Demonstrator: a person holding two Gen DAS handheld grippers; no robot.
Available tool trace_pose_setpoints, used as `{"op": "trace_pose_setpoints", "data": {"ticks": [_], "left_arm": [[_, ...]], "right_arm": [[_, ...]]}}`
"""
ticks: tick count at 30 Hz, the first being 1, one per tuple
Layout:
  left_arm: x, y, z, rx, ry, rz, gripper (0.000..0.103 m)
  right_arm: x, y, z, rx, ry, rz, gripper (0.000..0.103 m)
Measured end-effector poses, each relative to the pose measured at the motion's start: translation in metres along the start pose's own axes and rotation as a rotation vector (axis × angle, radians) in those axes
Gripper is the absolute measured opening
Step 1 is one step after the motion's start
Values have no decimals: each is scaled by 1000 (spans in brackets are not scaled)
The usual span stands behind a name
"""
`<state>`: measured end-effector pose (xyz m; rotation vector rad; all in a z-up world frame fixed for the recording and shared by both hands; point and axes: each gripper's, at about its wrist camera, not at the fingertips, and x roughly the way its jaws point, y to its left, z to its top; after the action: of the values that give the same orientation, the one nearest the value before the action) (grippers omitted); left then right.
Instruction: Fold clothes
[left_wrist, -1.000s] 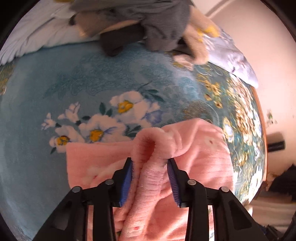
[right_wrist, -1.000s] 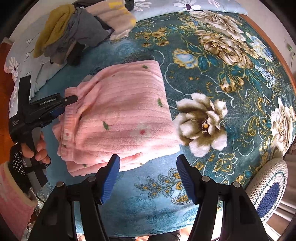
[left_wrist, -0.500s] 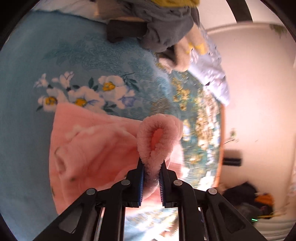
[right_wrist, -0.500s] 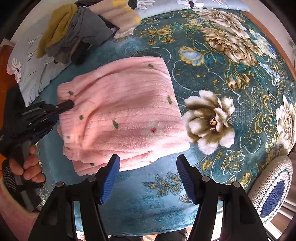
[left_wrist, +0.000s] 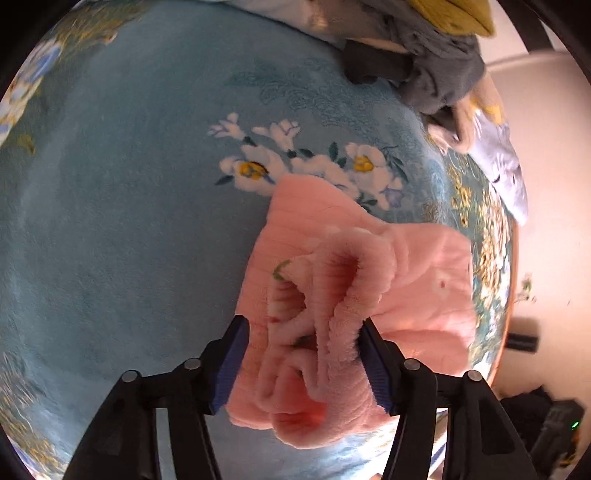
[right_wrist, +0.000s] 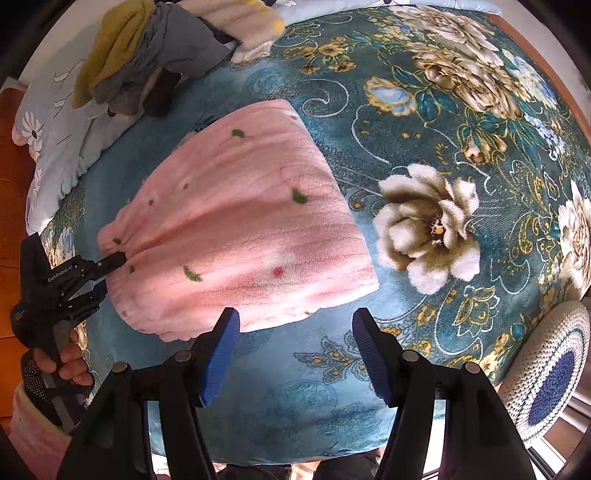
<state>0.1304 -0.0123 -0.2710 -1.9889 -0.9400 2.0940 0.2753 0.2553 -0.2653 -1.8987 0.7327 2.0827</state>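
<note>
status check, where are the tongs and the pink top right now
Left tongs open around bunched edge of fuzzy pink garment. Right tongs open, empty, just short of its near hem. Garment folded flat on teal floral blanket; nothing in the way.

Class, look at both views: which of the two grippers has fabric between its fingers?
The left gripper: bunched pink garment fills the gap between its blue pads. The right gripper hangs open over the blanket, holding nothing.

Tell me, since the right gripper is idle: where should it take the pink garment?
Probably the near hem of the pink garment, at its free right corner. That edge faces the open right gripper, so come in low from the near side; the left gripper is at the opposite, bunched end.
</note>
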Motion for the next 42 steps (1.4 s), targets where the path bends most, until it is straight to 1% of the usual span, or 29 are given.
{"op": "trace_pose_setpoints", "data": {"ticks": [1, 3, 5, 7, 9, 11, 12, 13, 14, 15, 20, 22, 26, 28, 29, 31, 32, 34, 35, 37, 38, 39, 41, 42], "left_arm": [[4, 3, 0, -5, 9, -29, 64], [17, 16, 4, -56, 23, -115, 64], [25, 24, 5, -110, 29, -179, 64], [29, 26, 6, -147, 32, -203, 65], [35, 29, 5, -185, 54, -227, 67], [33, 26, 3, -177, 49, -222, 67], [31, 22, 2, -161, 37, -212, 60], [29, 19, 1, -146, 26, -202, 43], [26, 14, 0, -129, 18, -209, 34], [23, 8, -1, -114, 14, -227, 22], [1, -13, -4, -75, -8, -336, 19], [-16, -11, -1, -74, -35, -374, 19], [-25, 14, 3, -63, -37, -278, 19], [-5, 29, 4, -73, 27, -180, 20], [3, 37, 4, -94, 53, -165, 20], [7, 47, 3, -150, 46, -196, 24], [4, 48, 2, -174, 40, -212, 24], [-5, 44, 1, -183, 27, -234, 27], [-12, 39, 0, -168, 14, -230, 29], [-31, 30, -5, -119, -24, -195, 38], [-40, 25, -7, -94, -43, -177, 40], [-52, 19, -10, -63, -72, -151, 42], [-74, 3, -13, 7, -125, -109, 43], [-81, -9, -15, 52, -141, -101, 43]], "right_arm": [[0, 1, 0, -1, 3, -1, 65], [1, 4, 0, -5, 5, -1, 65], [2, 8, 0, -13, 8, -3, 65], [3, 11, -1, -21, 12, -4, 65], [5, 15, -1, -30, 15, -6, 65], [6, 17, -2, -29, 20, -6, 65], [7, 18, -2, -29, 22, -5, 65], [7, 20, -3, -29, 24, -5, 65], [8, 21, -3, -28, 26, -5, 65], [8, 22, -3, -28, 28, -5, 65], [11, 26, -4, -20, 36, 2, 65], [11, 29, -3, -18, 34, 10, 65], [9, 34, -3, -20, 29, 24, 65], [8, 36, -3, -25, 25, 25, 65], [9, 35, -3, -21, 25, 26, 65], [13, 33, -5, -9, 30, 28, 65], [15, 33, -6, -2, 35, 29, 65], [17, 33, -8, -6, 38, 32, 65], [18, 34, -8, -12, 40, 33, 65], [16, 34, -5, -26, 31, 34, 65], [14, 33, -4, -33, 27, 35, 65], [12, 31, 0, -40, 15, 34, 65], [9, 26, 9, -45, -7, 33, 65], [8, 23, 15, -43, -16, 32, 65]]}}
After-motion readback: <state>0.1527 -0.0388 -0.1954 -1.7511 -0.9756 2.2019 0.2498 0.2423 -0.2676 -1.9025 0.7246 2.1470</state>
